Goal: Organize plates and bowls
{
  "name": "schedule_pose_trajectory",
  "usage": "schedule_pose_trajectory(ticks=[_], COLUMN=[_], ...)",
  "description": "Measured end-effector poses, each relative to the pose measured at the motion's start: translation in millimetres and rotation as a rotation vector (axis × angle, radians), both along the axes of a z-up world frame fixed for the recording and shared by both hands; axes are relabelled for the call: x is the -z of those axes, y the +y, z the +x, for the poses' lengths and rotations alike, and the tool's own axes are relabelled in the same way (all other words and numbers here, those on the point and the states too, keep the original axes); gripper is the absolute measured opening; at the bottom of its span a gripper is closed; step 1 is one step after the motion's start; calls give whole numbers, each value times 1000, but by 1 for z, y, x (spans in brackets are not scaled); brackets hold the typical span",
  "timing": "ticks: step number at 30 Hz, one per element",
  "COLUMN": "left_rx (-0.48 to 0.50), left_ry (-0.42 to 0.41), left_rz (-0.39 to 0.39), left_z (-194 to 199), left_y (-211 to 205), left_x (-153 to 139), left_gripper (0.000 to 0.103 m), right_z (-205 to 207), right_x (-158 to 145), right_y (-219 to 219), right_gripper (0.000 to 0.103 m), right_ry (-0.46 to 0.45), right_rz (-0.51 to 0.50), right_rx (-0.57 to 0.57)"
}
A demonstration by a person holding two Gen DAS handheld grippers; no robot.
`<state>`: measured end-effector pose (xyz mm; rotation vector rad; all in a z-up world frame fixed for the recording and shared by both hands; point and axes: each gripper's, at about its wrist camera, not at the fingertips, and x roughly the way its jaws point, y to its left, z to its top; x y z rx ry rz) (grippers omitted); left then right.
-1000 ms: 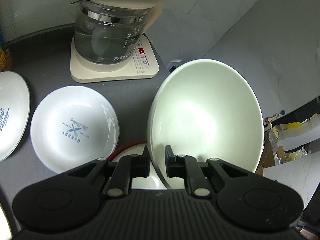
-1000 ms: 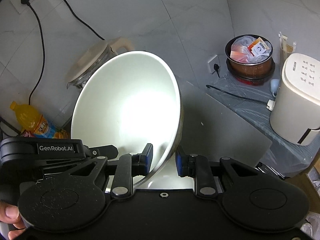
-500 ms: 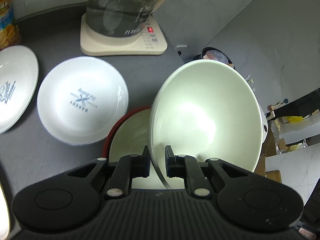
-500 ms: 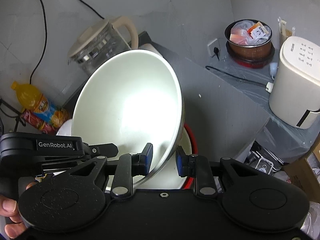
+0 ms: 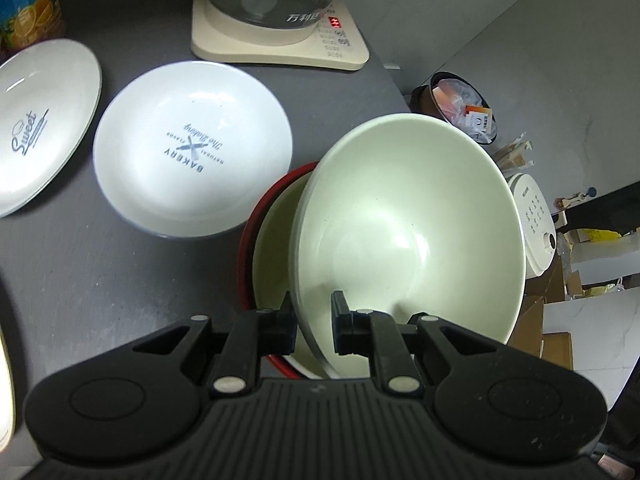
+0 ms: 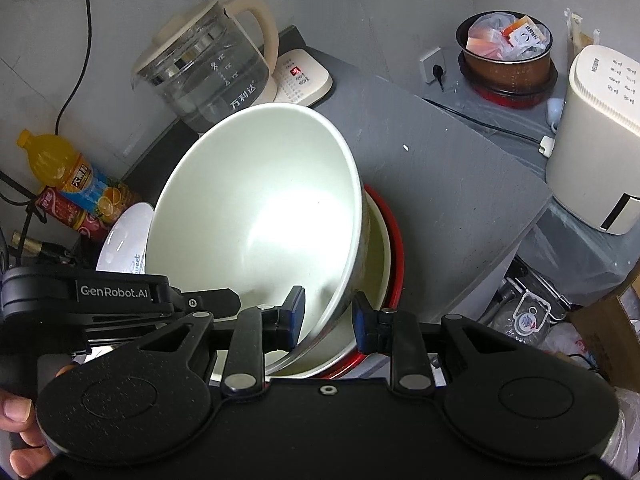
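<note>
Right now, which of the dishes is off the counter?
The pale green bowl, tilted, its rim between both grippers' jaws above the red-rimmed bowl. The two printed white plates lie flat.

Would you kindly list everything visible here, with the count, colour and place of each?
large bowl: 1, pale green-white, tilted, rim in both grippers, over the red-rimmed bowl
red-rimmed bowl: 1, cream inside, on countertop
plates: 2, white, printed, left on grey countertop
kettle: 1, glass, on cream base
juice bottle: 1, orange, by wall
cream appliance: 1, right
lined pot: 1, brown, far right
left gripper: black, clamping rim
right gripper: black, blue pads, clamping rim
</note>
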<state>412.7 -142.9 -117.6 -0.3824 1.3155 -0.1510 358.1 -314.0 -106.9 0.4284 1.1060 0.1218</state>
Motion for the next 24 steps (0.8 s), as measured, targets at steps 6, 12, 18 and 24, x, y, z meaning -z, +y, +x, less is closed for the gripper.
schedule_pose_trajectory(ticks=[6,12,18,24], left_rx=[-6,-14,-32,-46], left_ry=[19,21,-25,-34], left_rz=[4,-7,14,4], left_z=[-1,0,-4,-4], left_y=[2,8,19,26], left_x=[4,-2,-13,-16], left_gripper=[17,18,30,31], right_z=[2,6,8,9], right_x=[3,4,4,-6], right_y=[3,3,5,3], right_gripper=[26,26,26,35], right_ry=[12,17,16,7], right_rz=[-7,-15,-42,-47], right_rx=[-6,4,5,14])
